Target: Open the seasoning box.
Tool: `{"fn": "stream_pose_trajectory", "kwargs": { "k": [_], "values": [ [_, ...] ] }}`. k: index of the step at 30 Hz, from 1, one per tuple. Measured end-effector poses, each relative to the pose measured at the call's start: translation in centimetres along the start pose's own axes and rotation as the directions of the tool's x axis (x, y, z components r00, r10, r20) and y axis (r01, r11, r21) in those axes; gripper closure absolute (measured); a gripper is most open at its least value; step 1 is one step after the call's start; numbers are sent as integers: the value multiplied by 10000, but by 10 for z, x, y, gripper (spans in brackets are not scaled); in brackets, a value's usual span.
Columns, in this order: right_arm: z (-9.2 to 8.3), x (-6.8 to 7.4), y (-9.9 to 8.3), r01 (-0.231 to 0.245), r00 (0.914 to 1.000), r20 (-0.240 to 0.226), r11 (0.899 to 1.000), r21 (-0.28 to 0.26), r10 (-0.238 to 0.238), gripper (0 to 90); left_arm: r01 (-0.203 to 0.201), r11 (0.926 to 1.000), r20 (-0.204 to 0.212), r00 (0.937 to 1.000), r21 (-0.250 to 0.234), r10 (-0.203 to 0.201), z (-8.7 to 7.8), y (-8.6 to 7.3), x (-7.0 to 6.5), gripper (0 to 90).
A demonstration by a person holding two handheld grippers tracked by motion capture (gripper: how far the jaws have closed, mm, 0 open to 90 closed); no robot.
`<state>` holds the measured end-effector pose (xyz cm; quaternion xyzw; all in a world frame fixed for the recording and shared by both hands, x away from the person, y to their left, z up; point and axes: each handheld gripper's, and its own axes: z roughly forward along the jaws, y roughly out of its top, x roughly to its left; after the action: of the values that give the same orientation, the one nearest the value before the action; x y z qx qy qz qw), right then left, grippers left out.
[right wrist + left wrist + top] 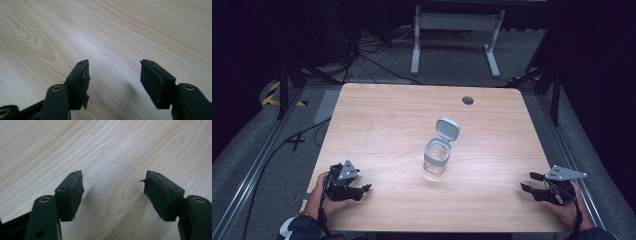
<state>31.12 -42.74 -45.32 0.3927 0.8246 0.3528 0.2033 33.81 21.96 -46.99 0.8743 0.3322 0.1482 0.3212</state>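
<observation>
At the middle of the light wood-grain table [377,115] stands a small clear glass jar with a grey collar [436,159], upright, its grey hinged flip lid [447,129] swung up and back on the far side so that the mouth is uncovered. The jar stands apart from everything else on the tabletop; a small dark round grommet [468,100] sits near the far edge, well apart from it.

The left gripper [363,189] rests at the near left corner of the table, held in the person's left hand [324,197], jaws pointing right toward the middle. The left gripper view shows its two black jaws spread apart with nothing but bare wood between them. The right gripper [528,181] rests at the near right corner in the person's right hand [564,210], jaws pointing left. The right gripper view shows its jaws likewise spread, with bare tabletop between them.

Step in hand, as judged: a starting or resting position, with neither gripper committed to the jar, which lies between them and farther in.

The next move probably calls for:
1. Carrying one gripper in toward the jar body and closing on the glass wall below the collar to steady it.
2. Bringing the other gripper over the raised lid, from its far side, to press it forward and down.

Caution: the glass is smooth and the jar light, so an unsteadied push on the lid may tip or slide it.
</observation>
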Motion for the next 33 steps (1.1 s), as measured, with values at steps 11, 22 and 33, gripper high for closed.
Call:
{"fn": "stream_pose_trajectory", "kwargs": {
  "k": [11,22,33],
  "values": [
    [5,-3,-13,-493,9987,109,9987,-164,495,309,839,9940,107,9965,-694,-834,1,-16,6,165],
    [5,-3,-13,-430,9991,38,9990,-108,430,294,811,9942,-61,9966,-712,-817,1,-16,6,153],
    [7,-3,-12,-396,9992,5,9991,-122,396,277,837,9944,-113,9963,-653,-846,1,-16,6,147]
  ]
}}
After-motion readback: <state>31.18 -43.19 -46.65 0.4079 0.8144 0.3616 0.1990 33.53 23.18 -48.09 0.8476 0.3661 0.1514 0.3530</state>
